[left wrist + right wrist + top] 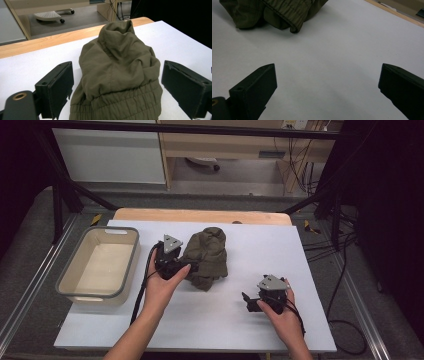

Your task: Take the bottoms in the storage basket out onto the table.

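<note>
Even overhead light falls on the white table (pixel 210 320), which stays bright without glare, while the room around it sinks into near black. Shadows are soft and short: a faint one hugs the garment (pixel 274 12). All three views are slightly soft and grainy. The close jaws in both gripper views look blurred and dark.

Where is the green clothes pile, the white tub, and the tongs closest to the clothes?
green clothes pile (pixel 207 255), high view, on the middle of the bundle.
white tub (pixel 75 272), high view, on its grey left rim.
left tongs (pixel 116 82), left gripper view, midway between the two tips.
</note>
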{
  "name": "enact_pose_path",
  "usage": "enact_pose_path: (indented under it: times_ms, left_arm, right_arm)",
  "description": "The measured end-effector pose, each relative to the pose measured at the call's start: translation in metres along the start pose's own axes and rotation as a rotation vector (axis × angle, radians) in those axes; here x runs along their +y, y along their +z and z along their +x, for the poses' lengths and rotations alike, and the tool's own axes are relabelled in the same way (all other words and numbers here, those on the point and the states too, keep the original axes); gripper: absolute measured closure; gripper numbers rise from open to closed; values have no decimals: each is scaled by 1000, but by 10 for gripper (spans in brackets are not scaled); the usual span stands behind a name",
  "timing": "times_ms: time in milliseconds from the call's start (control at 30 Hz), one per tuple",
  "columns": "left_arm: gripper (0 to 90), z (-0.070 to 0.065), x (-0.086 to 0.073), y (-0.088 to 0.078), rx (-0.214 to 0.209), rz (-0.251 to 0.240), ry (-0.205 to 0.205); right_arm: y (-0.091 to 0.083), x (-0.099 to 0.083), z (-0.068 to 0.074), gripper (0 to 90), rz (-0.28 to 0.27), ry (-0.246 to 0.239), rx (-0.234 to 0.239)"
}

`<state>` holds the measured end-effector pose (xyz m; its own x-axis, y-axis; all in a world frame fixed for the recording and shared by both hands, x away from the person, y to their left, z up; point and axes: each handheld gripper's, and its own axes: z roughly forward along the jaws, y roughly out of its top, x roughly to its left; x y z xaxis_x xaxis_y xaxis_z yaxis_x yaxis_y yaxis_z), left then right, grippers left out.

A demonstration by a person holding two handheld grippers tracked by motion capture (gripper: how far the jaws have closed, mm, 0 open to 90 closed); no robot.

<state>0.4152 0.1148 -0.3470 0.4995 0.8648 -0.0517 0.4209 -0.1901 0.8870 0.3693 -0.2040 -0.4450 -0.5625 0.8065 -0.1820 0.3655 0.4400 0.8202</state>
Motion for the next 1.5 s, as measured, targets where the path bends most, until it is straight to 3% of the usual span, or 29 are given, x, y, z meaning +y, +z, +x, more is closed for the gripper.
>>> enact_pose_path:
  times_ms: [100, 200, 300, 500, 533, 600, 800, 933, 1200, 1367, 1500]
  left_arm:
    - [97, 4, -2, -2, 8, 9, -4]
    - [95, 9, -3, -4, 10, 22, -5]
    - [94, 13, -3, -6, -11, 19, -28]
    - [81, 24, 0, -19, -64, 38, -28]
    - [80, 27, 2, -25, -49, 63, -1]
    - [81, 28, 2, -29, -41, 66, 6]
    - [75, 35, -11, -49, -31, 60, 4]
    - [75, 44, -15, -62, -13, 31, -6]
    - [80, 59, -17, -73, 9, 18, 8]
    - [82, 67, -21, -77, 23, 4, -17]
    - [82, 72, -22, -83, 32, 3, -10]
  right_arm:
    - [0, 0, 0, 23, 0, -5, -2]
    - [-2, 1, 3, 21, 14, -50, -25]
    - [-1, 2, 4, 21, 5, -33, -11]
    - [3, 0, 6, 22, 26, -24, -5]
    - [3, 1, 8, 21, 23, -25, -10]
    - [2, 1, 9, 21, 20, -30, -12]
    - [0, 2, 11, 21, 6, -37, -11]
    - [-1, 3, 13, 21, 0, -44, -8]
    - [-2, 4, 13, 18, -23, -25, 1]
    - [-3, 6, 16, 18, -37, -31, 11]
    - [-3, 5, 15, 18, -38, -39, 8]
